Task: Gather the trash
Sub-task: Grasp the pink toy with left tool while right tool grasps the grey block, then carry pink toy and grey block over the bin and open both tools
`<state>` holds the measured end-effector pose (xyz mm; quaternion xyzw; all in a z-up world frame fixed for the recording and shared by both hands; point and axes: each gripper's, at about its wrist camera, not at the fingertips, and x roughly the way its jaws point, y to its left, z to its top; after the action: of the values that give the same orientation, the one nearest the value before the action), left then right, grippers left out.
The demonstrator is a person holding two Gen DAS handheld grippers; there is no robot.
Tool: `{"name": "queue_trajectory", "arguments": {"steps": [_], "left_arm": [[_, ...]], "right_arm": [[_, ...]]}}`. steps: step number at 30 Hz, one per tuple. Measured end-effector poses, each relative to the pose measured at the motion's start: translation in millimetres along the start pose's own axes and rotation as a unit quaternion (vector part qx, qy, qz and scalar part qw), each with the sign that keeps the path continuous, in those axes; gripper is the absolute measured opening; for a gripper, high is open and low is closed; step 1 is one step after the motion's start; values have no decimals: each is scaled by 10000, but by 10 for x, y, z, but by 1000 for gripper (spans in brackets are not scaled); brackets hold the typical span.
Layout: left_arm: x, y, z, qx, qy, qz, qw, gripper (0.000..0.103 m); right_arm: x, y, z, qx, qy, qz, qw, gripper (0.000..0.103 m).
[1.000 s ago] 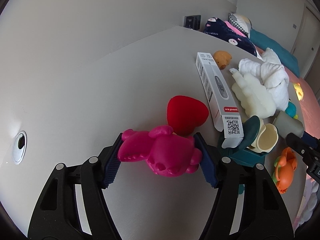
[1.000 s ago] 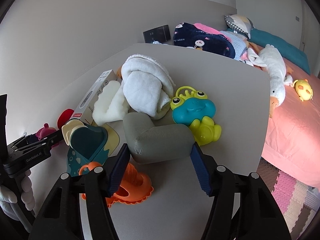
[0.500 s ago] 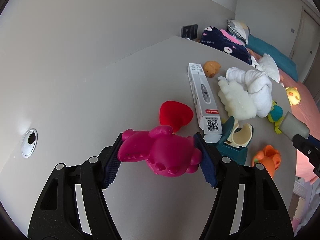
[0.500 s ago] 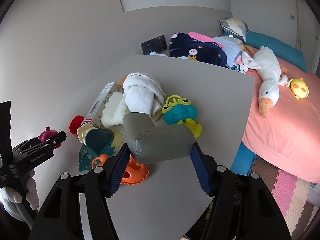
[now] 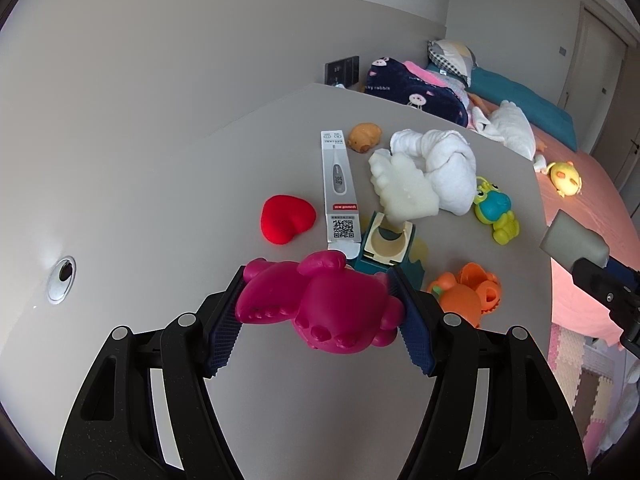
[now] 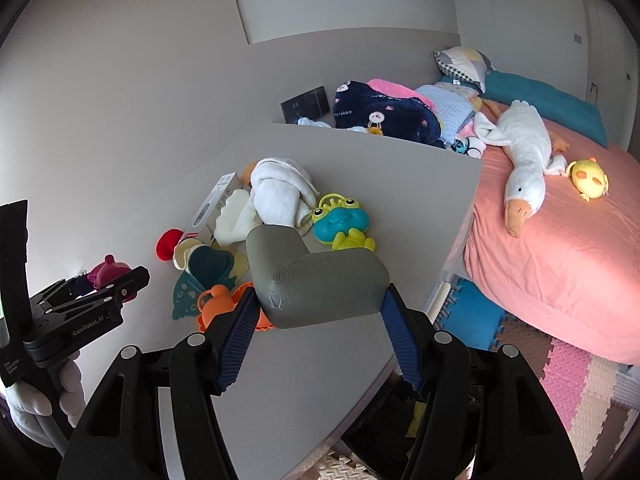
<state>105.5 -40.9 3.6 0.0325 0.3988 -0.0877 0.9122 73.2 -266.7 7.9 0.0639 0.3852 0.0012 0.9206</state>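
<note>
both my loads have lifted clear of the table (image 5: 168,184): left gripper (image 5: 316,308) pinching the magenta toy (image 5: 320,304), right gripper (image 6: 320,308) pinching the grey foam corner (image 6: 316,280), ready for binning.

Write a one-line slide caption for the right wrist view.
Right gripper clamps a grey foam corner guard above a toy-strewn grey table, bed beyond.

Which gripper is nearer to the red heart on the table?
Left. The left gripper holds a pink toy just short of the red heart; the right gripper is beyond the orange toy.
</note>
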Motion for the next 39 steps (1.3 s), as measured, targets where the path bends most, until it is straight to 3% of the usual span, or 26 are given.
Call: {"name": "queue_trajectory", "arguments": {"steps": [20, 39], "left_arm": [[-253, -856, -130, 530, -95, -458, 9975, 67], [-443, -1692, -244, 1211, -139, -905, 9884, 67]], "right_arm": [[-602, -462, -285, 182, -273, -317, 9990, 64], [-1119, -1120, -549, 683, -512, -743, 9936, 64]]}}
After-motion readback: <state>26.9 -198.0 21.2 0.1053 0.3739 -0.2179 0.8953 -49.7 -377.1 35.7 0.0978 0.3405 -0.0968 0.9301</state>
